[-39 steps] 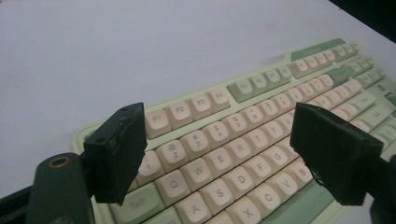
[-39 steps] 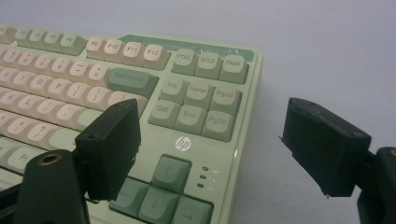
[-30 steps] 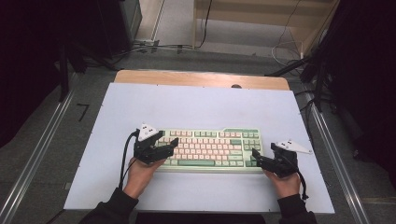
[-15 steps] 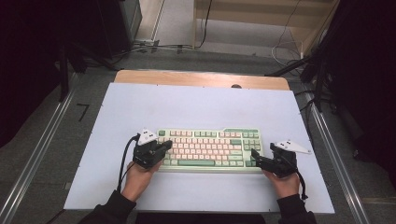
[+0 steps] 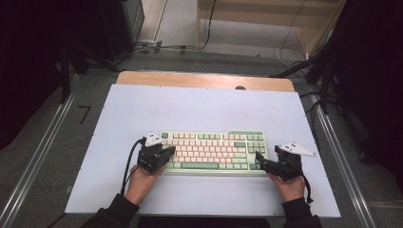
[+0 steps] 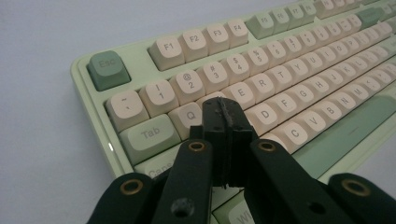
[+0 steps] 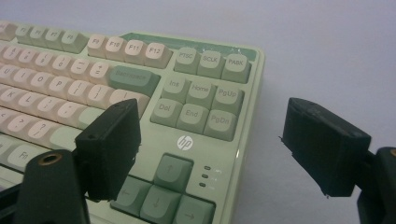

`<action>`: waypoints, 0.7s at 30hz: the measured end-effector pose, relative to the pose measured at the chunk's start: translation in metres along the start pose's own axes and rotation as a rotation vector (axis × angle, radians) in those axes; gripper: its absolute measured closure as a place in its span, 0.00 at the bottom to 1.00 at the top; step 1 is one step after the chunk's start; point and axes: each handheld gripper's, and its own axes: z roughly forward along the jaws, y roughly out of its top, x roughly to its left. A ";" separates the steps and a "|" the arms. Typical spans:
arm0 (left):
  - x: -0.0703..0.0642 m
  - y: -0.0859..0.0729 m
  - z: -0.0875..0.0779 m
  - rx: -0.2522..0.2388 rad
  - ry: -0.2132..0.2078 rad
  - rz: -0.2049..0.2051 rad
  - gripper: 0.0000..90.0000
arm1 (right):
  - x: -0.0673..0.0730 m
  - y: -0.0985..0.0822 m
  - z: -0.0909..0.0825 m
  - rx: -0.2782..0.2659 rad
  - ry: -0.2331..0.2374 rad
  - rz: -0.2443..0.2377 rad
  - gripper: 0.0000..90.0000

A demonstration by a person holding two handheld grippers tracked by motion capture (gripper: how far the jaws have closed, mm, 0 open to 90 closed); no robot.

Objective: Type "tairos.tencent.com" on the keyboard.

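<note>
On the white table point(image 5: 199, 109), left claw point(image 6: 223, 109) clenched over keyboard point(image 5: 214, 149), right claw point(image 7: 210, 144) released.

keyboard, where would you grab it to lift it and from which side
Probably by its short ends. The keyboard lies flat, so its thin green rim is the only edge jaws can close over. The open right gripper already straddles the right end by the arrow keys; the shut left gripper would need to open at the Esc end.
</note>
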 end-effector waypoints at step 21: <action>0.001 0.003 -0.014 -0.154 0.009 -0.045 0.33 | 0.006 0.003 0.000 -0.018 0.026 -0.007 0.29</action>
